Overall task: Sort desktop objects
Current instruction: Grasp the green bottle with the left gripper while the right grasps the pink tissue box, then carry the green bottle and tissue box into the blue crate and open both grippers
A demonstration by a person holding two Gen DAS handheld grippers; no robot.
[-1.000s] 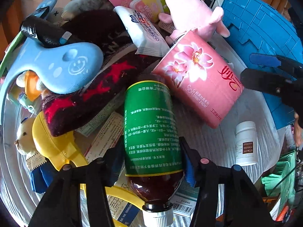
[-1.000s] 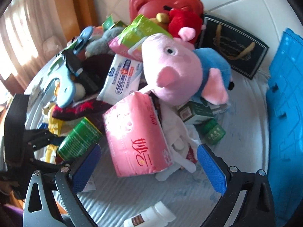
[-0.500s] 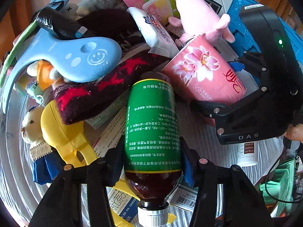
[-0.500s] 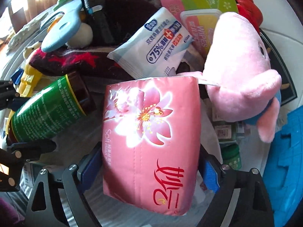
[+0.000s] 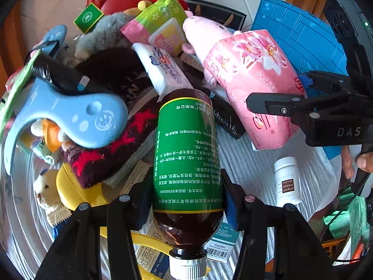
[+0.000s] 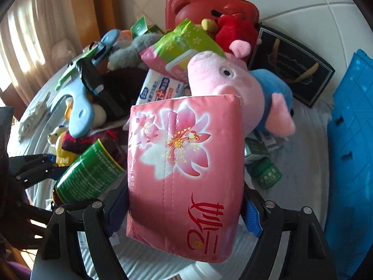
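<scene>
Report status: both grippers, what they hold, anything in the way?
Left gripper shut on green-label bottle. Right gripper closing on pink tissue pack. Pink pig plush crowds the pack's far end.

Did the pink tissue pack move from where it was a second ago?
Yes. The pink tissue pack has lifted off the table into the closing right gripper, covering part of the pig plush that stayed put.

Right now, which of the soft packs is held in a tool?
The pink tissue pack, flower-printed, sits between the right tool's closing fingers. The green-pink wipes pack and white wipes pack lie in the pile.
</scene>
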